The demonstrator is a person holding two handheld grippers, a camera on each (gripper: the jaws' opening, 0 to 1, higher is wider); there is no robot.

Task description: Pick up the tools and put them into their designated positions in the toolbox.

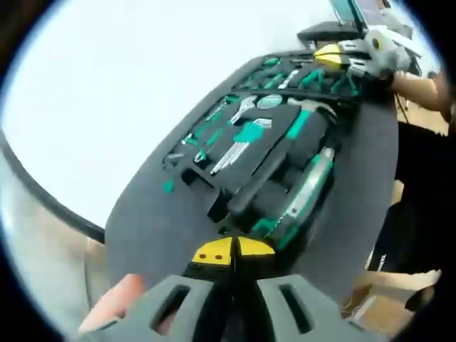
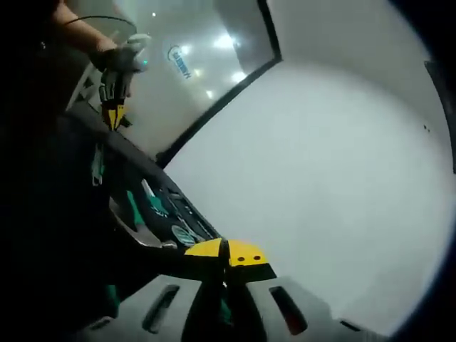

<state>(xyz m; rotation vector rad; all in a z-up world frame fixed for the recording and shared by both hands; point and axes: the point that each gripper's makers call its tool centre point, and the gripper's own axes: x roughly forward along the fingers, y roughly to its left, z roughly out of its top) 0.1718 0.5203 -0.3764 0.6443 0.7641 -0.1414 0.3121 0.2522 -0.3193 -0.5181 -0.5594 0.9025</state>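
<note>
The open black toolbox (image 1: 178,214) lies on a white table, with green-handled tools bedded in its foam. In the left gripper view a set of hex keys (image 1: 239,146) sits mid-tray and a long green-handled tool (image 1: 306,189) lies along the right side. My left gripper (image 1: 231,251) hovers at the near end, its yellow tips pressed together with nothing between them. My right gripper (image 1: 333,55) is at the far end, over small green tools. In the right gripper view my right gripper (image 2: 226,253) is shut above the toolbox (image 2: 85,235) edge. My left gripper (image 2: 114,114) points down at the far end.
The white table (image 2: 320,164) spreads wide beside the box, ending at a dark edge (image 2: 214,107). A person's hand (image 1: 117,303) shows by the left jaw, and a gloved hand (image 1: 388,46) holds the right gripper. A laptop (image 1: 342,21) stands behind the box.
</note>
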